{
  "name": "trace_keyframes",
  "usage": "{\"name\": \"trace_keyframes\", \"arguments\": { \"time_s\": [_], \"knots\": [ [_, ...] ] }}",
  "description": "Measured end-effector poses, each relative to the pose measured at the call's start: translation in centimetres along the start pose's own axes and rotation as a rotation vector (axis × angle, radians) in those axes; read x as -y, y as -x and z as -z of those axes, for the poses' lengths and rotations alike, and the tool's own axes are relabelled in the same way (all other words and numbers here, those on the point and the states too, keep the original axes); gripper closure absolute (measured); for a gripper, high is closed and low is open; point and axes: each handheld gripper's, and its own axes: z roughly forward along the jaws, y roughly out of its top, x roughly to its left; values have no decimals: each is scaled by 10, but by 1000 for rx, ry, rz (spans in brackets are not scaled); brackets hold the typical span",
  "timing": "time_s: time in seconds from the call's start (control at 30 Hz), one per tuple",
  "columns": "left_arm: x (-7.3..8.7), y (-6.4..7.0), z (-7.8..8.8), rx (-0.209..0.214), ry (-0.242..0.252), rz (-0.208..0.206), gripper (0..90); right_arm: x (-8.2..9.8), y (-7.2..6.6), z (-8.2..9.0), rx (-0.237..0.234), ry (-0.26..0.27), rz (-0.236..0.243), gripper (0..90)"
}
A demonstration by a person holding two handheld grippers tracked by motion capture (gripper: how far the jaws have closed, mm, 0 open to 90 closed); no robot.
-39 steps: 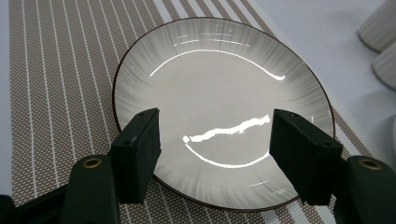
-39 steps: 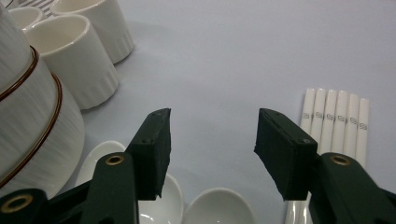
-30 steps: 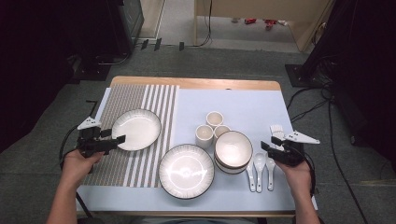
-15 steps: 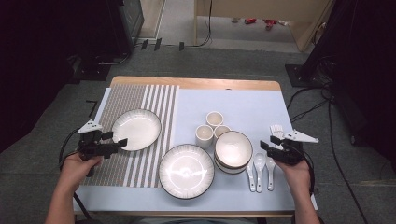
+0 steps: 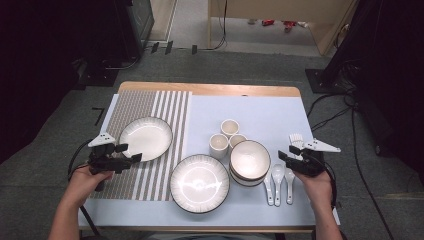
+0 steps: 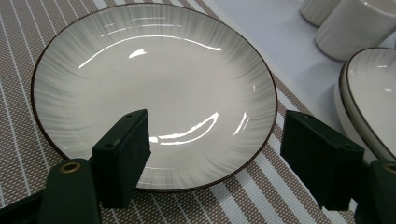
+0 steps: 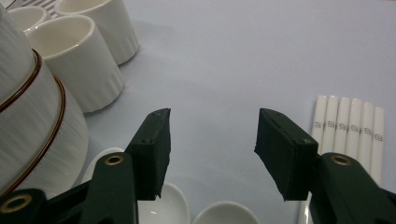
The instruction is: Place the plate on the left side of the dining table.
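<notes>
A white plate with a dark rim lies on the striped placemat. My left gripper hovers at the plate's near left rim. It is open, its jaws spread wide over the plate's edge with nothing pinched. My right gripper is open too, held just above three white spoons at the table's right. A set of white chopsticks lies just beyond it.
A second dark-rimmed plate sits front centre on the pale blue mat. Stacked bowls stand left of the spoons, with three small white cups behind them. The table's wooden far edge is bare.
The left gripper has slid slightly toward the near side beside the plate. The right hand and all the dishes have stayed put.
</notes>
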Motion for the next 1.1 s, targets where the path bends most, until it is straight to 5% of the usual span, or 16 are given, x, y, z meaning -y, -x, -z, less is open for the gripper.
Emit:
{"name": "trace_keyframes", "arguments": {
  "time_s": [0.47,0.73,1.1],
  "knots": [
    [-1,9,-16,37,-40,-32,247,-1,-2,-3,-15,-7,-3,439],
    [1,19,-19,49,-45,-107,247,-1,-1,-2,-18,-5,-7,437],
    [8,37,-19,100,-54,-153,246,0,0,-2,-15,-6,-10,436]
  ]
}}
